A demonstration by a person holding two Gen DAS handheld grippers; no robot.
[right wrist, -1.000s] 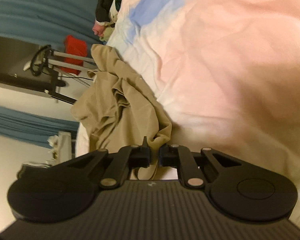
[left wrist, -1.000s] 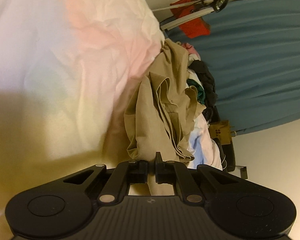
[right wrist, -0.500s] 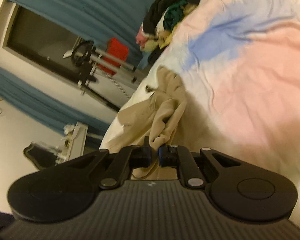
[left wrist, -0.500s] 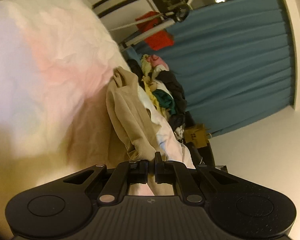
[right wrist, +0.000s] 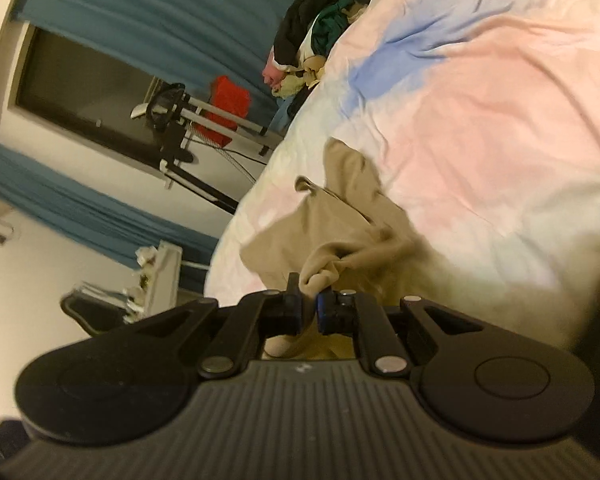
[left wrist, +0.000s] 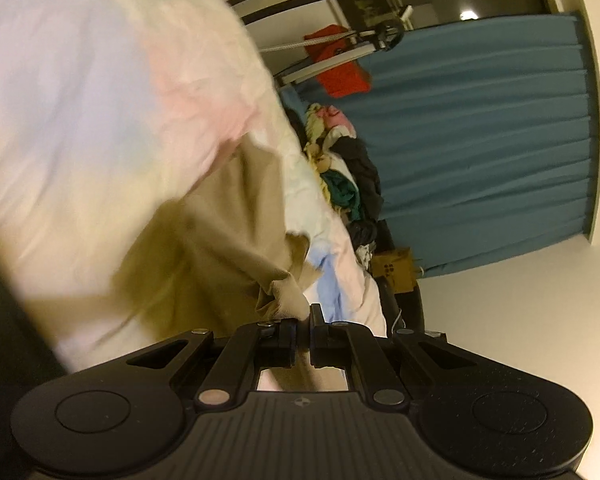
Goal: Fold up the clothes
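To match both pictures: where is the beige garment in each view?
Left wrist: beige garment at lower centre, pinched in the left claw.
Right wrist: beige garment at centre, pinched in the right claw.
Shared landmark: the red cloth by the blue curtain.

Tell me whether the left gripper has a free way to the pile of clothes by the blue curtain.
Probably not as things stand: the left gripper is shut on the tan garment, which hangs in front of it, and the pile of clothes lies farther along the bed.
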